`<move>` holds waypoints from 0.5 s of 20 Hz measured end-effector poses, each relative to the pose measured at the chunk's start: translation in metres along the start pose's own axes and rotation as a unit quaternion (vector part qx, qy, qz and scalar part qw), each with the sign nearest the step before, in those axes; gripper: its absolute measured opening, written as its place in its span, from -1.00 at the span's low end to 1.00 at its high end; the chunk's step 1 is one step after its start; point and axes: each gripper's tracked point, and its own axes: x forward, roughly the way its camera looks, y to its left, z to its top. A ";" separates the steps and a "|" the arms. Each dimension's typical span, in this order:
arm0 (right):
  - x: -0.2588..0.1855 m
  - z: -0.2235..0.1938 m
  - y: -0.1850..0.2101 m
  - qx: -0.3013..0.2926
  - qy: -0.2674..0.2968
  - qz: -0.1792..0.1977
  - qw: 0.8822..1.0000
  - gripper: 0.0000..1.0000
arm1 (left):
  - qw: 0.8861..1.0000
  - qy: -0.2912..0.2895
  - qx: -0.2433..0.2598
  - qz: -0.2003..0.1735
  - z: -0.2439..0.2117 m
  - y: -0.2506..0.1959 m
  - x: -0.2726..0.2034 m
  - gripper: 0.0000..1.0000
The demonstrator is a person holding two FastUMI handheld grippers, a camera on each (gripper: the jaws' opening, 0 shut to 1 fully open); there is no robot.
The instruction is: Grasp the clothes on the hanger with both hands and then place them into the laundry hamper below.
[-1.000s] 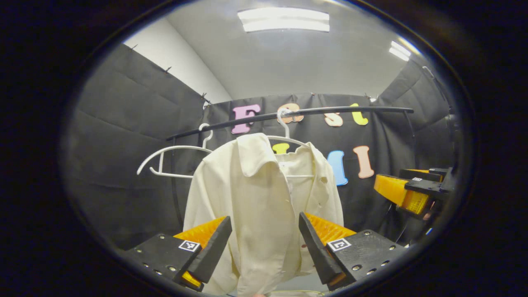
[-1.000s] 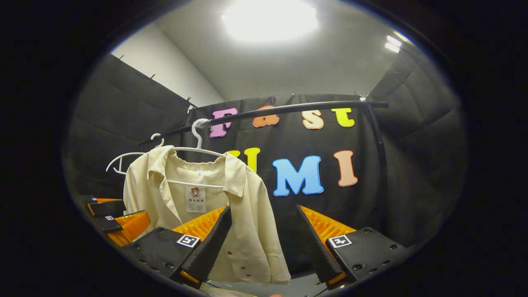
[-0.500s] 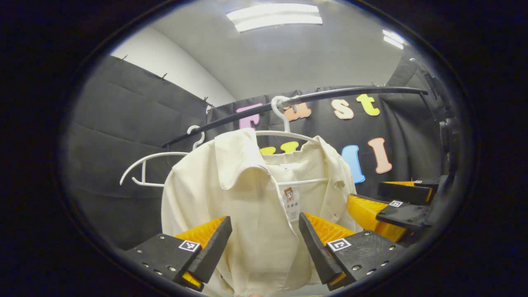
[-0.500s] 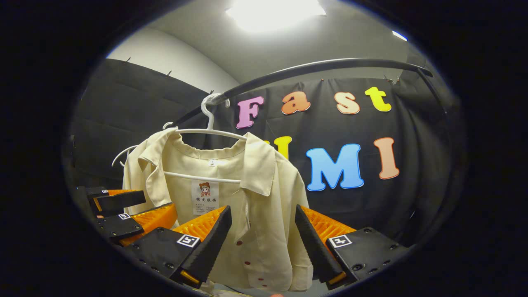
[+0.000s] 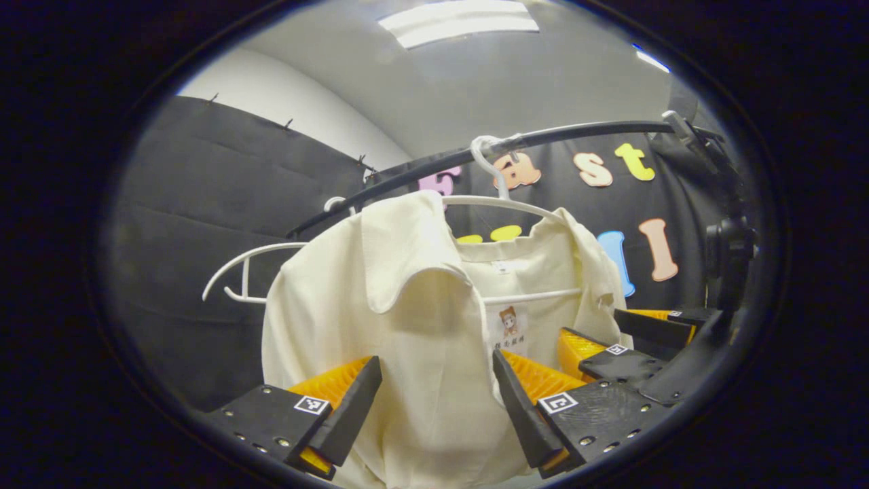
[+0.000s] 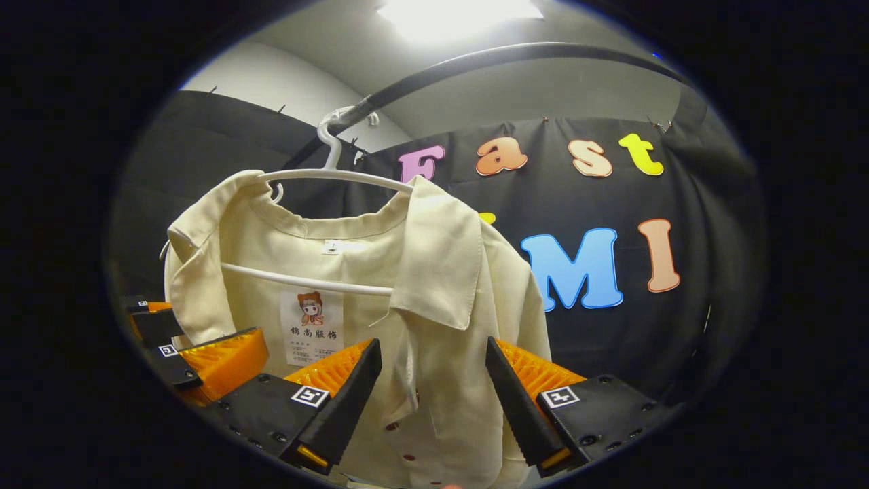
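A cream shirt (image 5: 407, 305) hangs on a white hanger (image 5: 516, 204) hooked over a black rail (image 5: 577, 132). My left gripper (image 5: 436, 358) is open just in front of the shirt's left front panel, with cloth showing in the gap between its fingers. Lower right in this view, the right gripper (image 5: 621, 336) is open beside the shirt's other shoulder. In the right gripper view the shirt (image 6: 441, 258), collar spread, hangs close on its hanger (image 6: 333, 175). My right gripper (image 6: 433, 343) stands open before the button edge. The left gripper (image 6: 183, 336) is at lower left.
A second, bare white hanger (image 5: 237, 272) hangs on the rail left of the shirt. The rail (image 6: 509, 54) arcs overhead in the right gripper view. A black stand (image 5: 730, 258) rises at the right edge. Black cloth walls close in behind and on both sides.
Both grippers have moved up and closer to the shirt, which now looks larger in both views. Both stayed open. The right gripper has drawn nearer the shirt's shoulder.
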 end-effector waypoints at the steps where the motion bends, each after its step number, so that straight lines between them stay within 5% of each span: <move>1: 0.003 0.000 -0.002 -0.001 -0.001 -0.006 1.000 0.95 | 1.000 0.002 0.003 0.005 -0.002 0.001 0.002 0.90; 5: 0.015 -0.001 -0.002 0.008 0.001 -0.014 1.000 0.94 | 1.000 0.007 -0.006 0.009 -0.007 -0.001 0.010 0.90; 7: 0.018 -0.004 -0.001 0.004 0.007 -0.016 1.000 0.88 | 1.000 0.017 -0.001 0.013 -0.012 0.001 0.013 0.78; 8: 0.021 -0.006 0.001 0.002 0.012 -0.016 1.000 0.88 | 1.000 0.016 0.003 0.021 -0.012 0.005 0.015 0.56; 10: 0.019 -0.005 0.003 0.005 0.014 -0.013 1.000 0.34 | 1.000 0.019 0.004 0.021 -0.013 0.005 0.015 0.18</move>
